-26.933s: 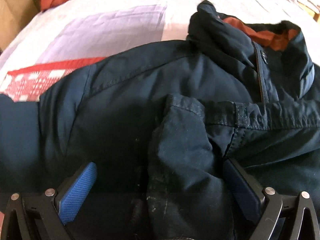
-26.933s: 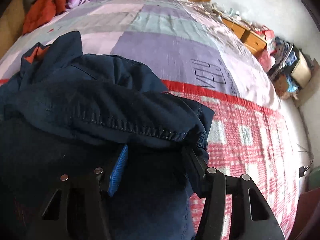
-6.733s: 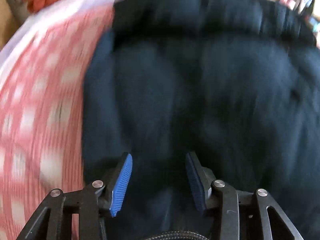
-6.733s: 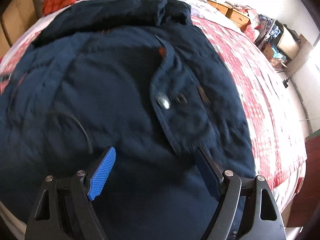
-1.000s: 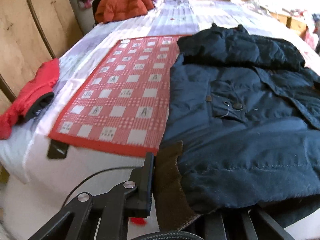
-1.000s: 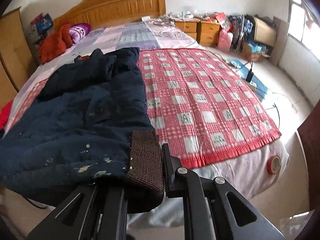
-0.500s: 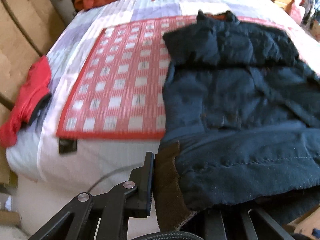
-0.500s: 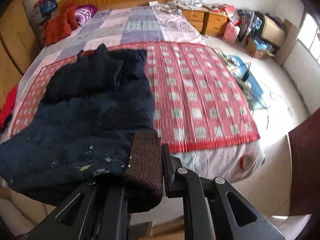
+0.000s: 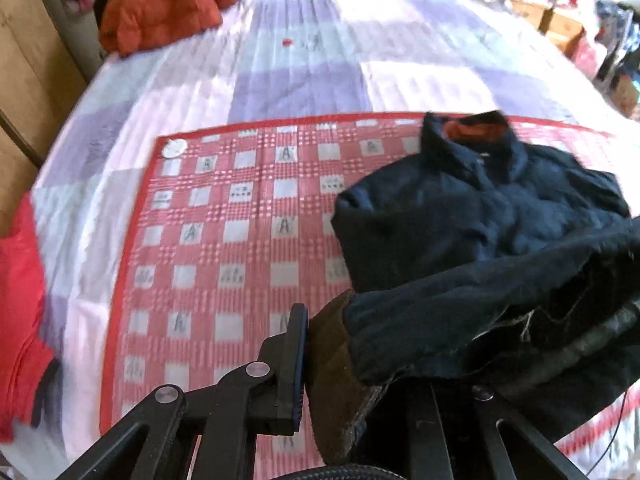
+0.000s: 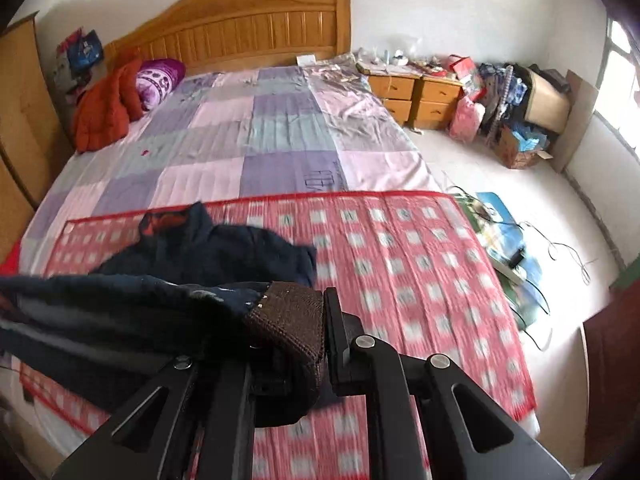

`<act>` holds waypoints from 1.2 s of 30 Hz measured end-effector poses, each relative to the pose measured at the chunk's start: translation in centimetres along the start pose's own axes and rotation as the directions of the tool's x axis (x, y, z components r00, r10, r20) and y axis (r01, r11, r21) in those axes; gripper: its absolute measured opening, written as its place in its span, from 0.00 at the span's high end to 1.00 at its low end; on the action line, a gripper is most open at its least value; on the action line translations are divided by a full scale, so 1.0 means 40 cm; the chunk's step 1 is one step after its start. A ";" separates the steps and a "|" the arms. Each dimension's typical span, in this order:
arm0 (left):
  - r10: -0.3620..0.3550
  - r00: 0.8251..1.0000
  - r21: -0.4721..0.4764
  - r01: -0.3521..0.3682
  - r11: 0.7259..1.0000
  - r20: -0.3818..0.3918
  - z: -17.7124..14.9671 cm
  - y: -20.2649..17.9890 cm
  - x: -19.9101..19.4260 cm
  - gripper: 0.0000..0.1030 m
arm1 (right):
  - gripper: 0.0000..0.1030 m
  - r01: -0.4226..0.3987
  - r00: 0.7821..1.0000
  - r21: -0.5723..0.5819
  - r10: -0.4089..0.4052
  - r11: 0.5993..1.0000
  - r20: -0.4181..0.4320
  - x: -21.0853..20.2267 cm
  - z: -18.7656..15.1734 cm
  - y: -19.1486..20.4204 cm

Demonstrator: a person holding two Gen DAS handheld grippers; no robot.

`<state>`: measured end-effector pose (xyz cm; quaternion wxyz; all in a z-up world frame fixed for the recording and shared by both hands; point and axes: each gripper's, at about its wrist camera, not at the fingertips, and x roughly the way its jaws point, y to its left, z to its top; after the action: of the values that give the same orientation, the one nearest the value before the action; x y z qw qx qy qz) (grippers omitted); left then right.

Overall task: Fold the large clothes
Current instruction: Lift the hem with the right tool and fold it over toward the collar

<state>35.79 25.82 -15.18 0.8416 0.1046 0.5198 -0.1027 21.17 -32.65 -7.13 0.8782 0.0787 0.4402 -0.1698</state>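
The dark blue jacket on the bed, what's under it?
Under the dark blue jacket lies the red checked mat, spread on the bed. Whatever lies directly beneath the jacket is covered.

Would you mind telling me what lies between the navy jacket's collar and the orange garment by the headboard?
Only bare bedding: the red checked mat edge, then the purple patchwork sheet between the jacket and the orange garment, clearest in the right wrist view.

matt navy cloth jacket (image 9: 480,220), ribbed cuff (image 10: 288,320)

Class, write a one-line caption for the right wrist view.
Right gripper clamps the navy jacket's brown cuff above a red checked mat.
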 end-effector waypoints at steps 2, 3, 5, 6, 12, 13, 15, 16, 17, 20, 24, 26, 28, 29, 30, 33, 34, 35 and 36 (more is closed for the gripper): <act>0.020 0.999 0.011 -0.020 1.000 -0.048 0.079 -0.007 0.105 0.85 | 0.88 0.005 1.000 -0.009 -0.006 1.000 -0.024 0.106 0.058 0.013; 0.029 0.998 0.014 -0.028 0.999 -0.063 0.105 -0.012 0.146 0.85 | 0.88 0.011 0.999 -0.013 -0.012 1.000 -0.040 0.173 0.091 0.022; 0.046 0.994 0.014 -0.045 0.999 -0.101 0.150 -0.021 0.237 0.85 | 0.87 0.022 0.997 -0.011 -0.022 1.000 -0.071 0.294 0.137 0.035; 0.053 0.989 0.000 -0.053 0.999 -0.135 0.170 -0.023 0.295 0.85 | 0.87 0.032 0.995 -0.010 -0.033 0.999 -0.095 0.362 0.154 0.042; 0.073 0.970 -0.056 -0.088 0.995 -0.234 0.198 -0.030 0.500 0.82 | 0.87 0.067 0.974 -0.046 -0.076 0.997 -0.215 0.666 0.173 0.065; 0.069 0.967 -0.066 -0.087 0.994 -0.243 0.200 -0.031 0.524 0.81 | 0.87 0.068 0.971 -0.047 -0.077 0.997 -0.226 0.697 0.170 0.065; 0.065 0.962 -0.080 -0.089 0.993 -0.267 0.204 -0.028 0.569 0.76 | 0.87 0.070 0.967 -0.053 -0.080 0.996 -0.243 0.753 0.165 0.066; 0.065 0.959 -0.085 -0.092 0.992 -0.277 0.204 -0.027 0.586 0.71 | 0.87 0.068 0.963 -0.051 -0.079 0.996 -0.256 0.787 0.163 0.067; 0.068 0.957 -0.086 -0.096 0.992 -0.283 0.207 -0.027 0.606 0.67 | 0.87 0.067 0.961 -0.050 -0.078 0.996 -0.265 0.804 0.158 0.064; 0.063 0.952 -0.100 -0.098 0.990 -0.299 0.212 -0.027 0.666 0.62 | 0.87 0.068 0.954 -0.048 -0.079 0.997 -0.288 0.875 0.152 0.071; 0.050 0.947 -0.105 -0.087 0.991 -0.318 0.208 -0.043 0.737 0.61 | 0.86 0.065 0.943 -0.053 -0.079 0.996 -0.323 0.949 0.132 0.071; 0.024 0.942 -0.117 -0.067 0.991 -0.334 0.211 -0.036 0.762 0.55 | 0.86 0.058 0.937 -0.030 -0.064 0.998 -0.343 0.979 0.125 0.063; -0.038 0.935 -0.139 -0.013 0.990 -0.352 0.218 -0.017 0.773 0.54 | 0.86 0.051 0.930 -0.016 -0.053 0.999 -0.365 1.004 0.121 0.057; -0.081 0.926 -0.147 0.028 0.989 -0.368 0.223 -0.003 0.775 0.52 | 0.85 0.042 0.926 -0.015 -0.045 0.999 -0.374 1.013 0.121 0.058; -0.107 0.919 -0.134 0.060 0.989 -0.379 0.233 0.012 0.771 0.48 | 0.78 0.018 0.922 -0.013 -0.021 1.000 -0.386 1.022 0.122 0.056; -0.101 0.921 -0.063 0.084 0.995 -0.377 0.275 0.038 0.734 0.24 | 0.43 0.024 0.921 -0.087 -0.056 0.996 -0.386 1.014 0.132 0.050; -0.117 0.916 -0.055 0.104 0.993 -0.385 0.291 0.050 0.722 0.19 | 0.38 0.013 0.918 -0.090 -0.048 0.996 -0.393 1.010 0.138 0.036; -0.140 0.910 -0.057 0.128 0.990 -0.391 0.306 0.061 0.710 0.15 | 0.29 -0.001 0.914 -0.079 -0.031 0.997 -0.404 1.005 0.144 0.023; -0.155 0.911 -0.055 0.145 0.988 -0.382 0.326 0.074 0.690 0.13 | 0.23 -0.035 0.911 -0.050 0.011 0.998 -0.413 0.993 0.159 0.002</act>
<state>59.86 23.19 -33.99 0.7139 0.0719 0.6828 -0.1377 47.98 -43.51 -35.07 0.7692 0.0932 0.6194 -0.1264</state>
